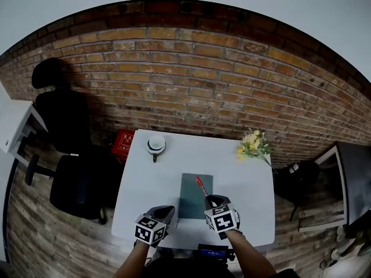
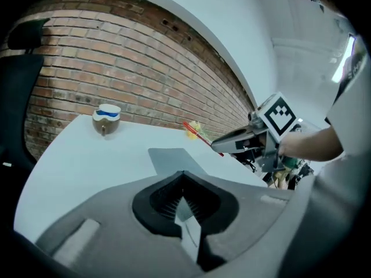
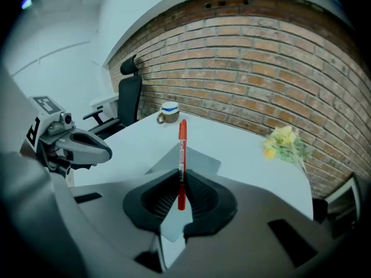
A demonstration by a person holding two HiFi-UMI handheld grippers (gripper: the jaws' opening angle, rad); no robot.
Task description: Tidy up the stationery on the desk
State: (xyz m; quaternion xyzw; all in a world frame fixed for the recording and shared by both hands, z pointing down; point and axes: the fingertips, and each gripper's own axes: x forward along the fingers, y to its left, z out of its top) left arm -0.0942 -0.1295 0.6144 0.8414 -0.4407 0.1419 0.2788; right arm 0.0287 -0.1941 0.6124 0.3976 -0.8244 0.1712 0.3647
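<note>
Head view, surface: white surface point(image 1: 243, 184) in front of a brick wall point(image 1: 203, 80). An office chair point(image 1: 69, 155) stands to its left and a red box point(image 1: 123, 142) sits on the floor by its far left corner.
Head view, items: mug point(image 1: 156, 145) near the far edge, yellow flowers point(image 1: 253, 145) at the far right corner, dark pad point(image 1: 195, 196) lying flat at the near middle.
Head view, right tool: right tool point(image 1: 210, 198) at the pad's near right corner. A red pen point(image 1: 200, 185) sticks out of it, slanting across the pad's right part.
Head view, left tool: left tool point(image 1: 165, 209) just left of the pad, near the front edge.
Left gripper view, jaws: pressed together, nothing between them.
Left gripper view, scene: pad ahead, mug far left. The right tool comes in from the right with the pen pointing from its tip toward the flowers.
Right gripper view, jaws: clamped on the pen's lower end. The pen stands straight up from the pads.
Right gripper view, scene: pad behind the pen, mug beyond it, flowers to the right, left tool at the left edge.
</note>
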